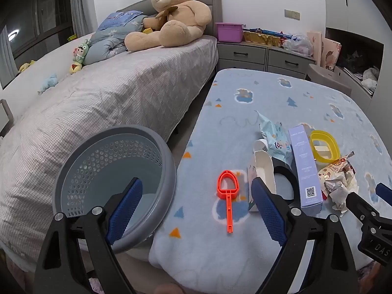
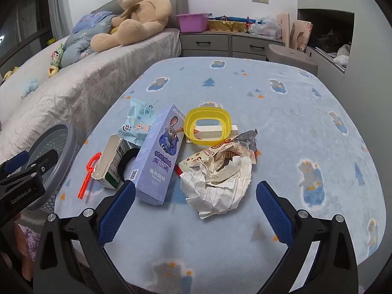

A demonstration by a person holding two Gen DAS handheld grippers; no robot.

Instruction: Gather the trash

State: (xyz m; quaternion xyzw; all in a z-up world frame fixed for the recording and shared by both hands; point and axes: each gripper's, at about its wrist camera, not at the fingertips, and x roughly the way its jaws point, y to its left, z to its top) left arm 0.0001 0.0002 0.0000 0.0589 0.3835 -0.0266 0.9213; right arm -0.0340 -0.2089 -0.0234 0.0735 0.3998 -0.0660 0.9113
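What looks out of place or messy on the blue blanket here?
A cluster of litter sits mid-blanket: crumpled paper, a torn snack wrapper, an opened small carton lying on its side, a purple box lying flat, and an empty blue packet. The grey bin beside the blanket holds none of it.

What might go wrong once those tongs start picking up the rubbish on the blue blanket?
1. The crumpled paper lies against the snack wrapper; the open right tongs might lift only one, or drag both.
2. The grey basket stands off the blanket's left edge, so carried trash could drop into the gap beside the bed.
3. The orange plastic scoop lies flat and thin; the open left tongs may slip off it.
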